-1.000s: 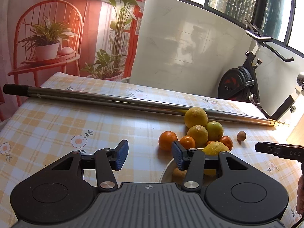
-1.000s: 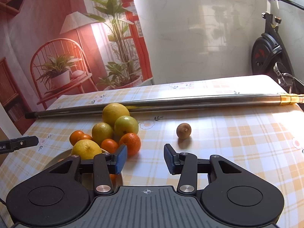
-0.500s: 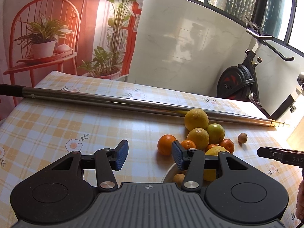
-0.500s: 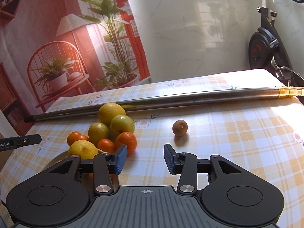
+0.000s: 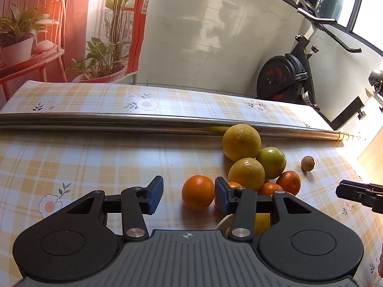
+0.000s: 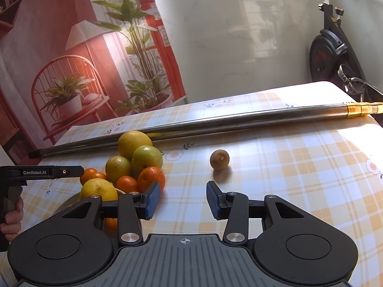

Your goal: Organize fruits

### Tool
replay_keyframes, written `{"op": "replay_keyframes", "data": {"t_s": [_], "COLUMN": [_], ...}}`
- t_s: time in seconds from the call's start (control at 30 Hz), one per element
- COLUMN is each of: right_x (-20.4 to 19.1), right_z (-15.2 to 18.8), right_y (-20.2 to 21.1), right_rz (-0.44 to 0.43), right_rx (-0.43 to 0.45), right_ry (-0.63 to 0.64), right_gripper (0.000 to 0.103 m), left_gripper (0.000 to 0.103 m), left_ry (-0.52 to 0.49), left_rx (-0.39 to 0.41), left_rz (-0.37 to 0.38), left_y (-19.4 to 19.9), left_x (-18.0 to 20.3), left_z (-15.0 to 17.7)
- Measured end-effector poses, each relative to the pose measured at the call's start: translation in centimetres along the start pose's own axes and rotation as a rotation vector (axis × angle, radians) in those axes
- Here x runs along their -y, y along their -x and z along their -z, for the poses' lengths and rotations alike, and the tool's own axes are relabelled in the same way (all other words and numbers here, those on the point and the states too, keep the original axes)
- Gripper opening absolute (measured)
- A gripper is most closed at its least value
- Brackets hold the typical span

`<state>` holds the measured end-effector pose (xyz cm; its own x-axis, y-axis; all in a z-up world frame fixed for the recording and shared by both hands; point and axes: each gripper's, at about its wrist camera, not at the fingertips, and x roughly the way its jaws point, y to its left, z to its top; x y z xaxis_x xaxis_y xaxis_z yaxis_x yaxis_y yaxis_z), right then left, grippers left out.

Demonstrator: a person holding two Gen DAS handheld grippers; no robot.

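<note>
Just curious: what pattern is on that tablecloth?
Orange-and-white plaid tablecloth with small flowers, clearest in the left wrist view.

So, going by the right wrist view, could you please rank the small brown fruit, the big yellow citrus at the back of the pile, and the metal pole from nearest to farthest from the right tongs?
1. Small brown fruit, alone, just ahead of the right tongs.
2. Big yellow citrus, back of the pile, ahead-left.
3. Metal pole, lying across the table behind the fruit.
</note>
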<state>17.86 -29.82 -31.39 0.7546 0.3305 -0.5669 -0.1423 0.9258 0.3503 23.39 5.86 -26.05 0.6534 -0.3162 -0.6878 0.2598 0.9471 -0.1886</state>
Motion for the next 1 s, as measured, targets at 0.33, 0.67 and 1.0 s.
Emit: {"op": "replay_keyframes", "data": {"t_s": [0.33,0.67,1.0], "right_x": [0.6,0.7,0.8], "right_z": [-0.1,0.1,0.0], "right_y": [-0.6,-0.9,-0.8], "right_rz": [-0.005,-0.006,-0.007], "right_rx": [-0.010,-0.020,-0.014], "right_ry": [-0.032,-0.038,-0.038], "right_gripper": [0.040,0.040,0.040], "left_gripper": [0.047,0.047,0.035], "left_ry": [-0.031,-0.007,-0.062], "left_rx": [-0.003,-0.016,-0.017], "left_rz": [0.017,0.042,0.032], "left_y": [-1.3,-2.7,-1.3], "left_x": [0.2,-0.2,-0.5], "left_z": [-0.2,-0.5,0.0]}}
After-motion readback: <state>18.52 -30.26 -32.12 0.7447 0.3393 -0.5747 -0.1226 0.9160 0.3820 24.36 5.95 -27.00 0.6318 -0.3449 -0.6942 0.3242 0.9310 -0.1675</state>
